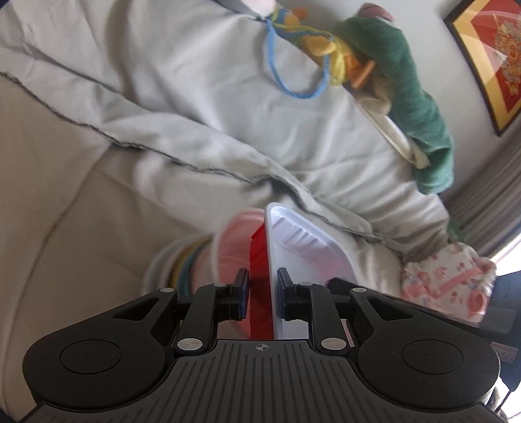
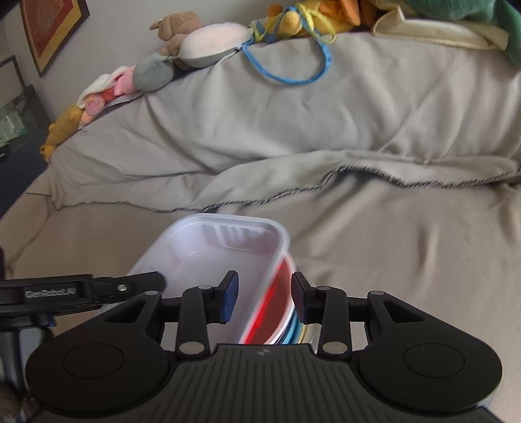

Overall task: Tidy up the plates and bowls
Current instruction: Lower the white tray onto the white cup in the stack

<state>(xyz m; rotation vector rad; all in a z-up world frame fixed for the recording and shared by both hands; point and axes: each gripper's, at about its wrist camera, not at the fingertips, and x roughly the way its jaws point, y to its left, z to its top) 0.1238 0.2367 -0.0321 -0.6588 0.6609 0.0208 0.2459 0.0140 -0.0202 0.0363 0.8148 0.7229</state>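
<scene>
Near: ribbed black left gripper [image 1: 262, 289] clamps the thin rims of a white rectangular plastic tray [image 1: 304, 242] and red bowl [image 1: 259, 260]. Right gripper [image 2: 264, 296] straddles the same glossy stack's opposite wall; contact unclear. Beyond: the stack over a creased beige blanket [image 2: 325, 130]; plush toys [image 2: 182, 29] farthest.
</scene>
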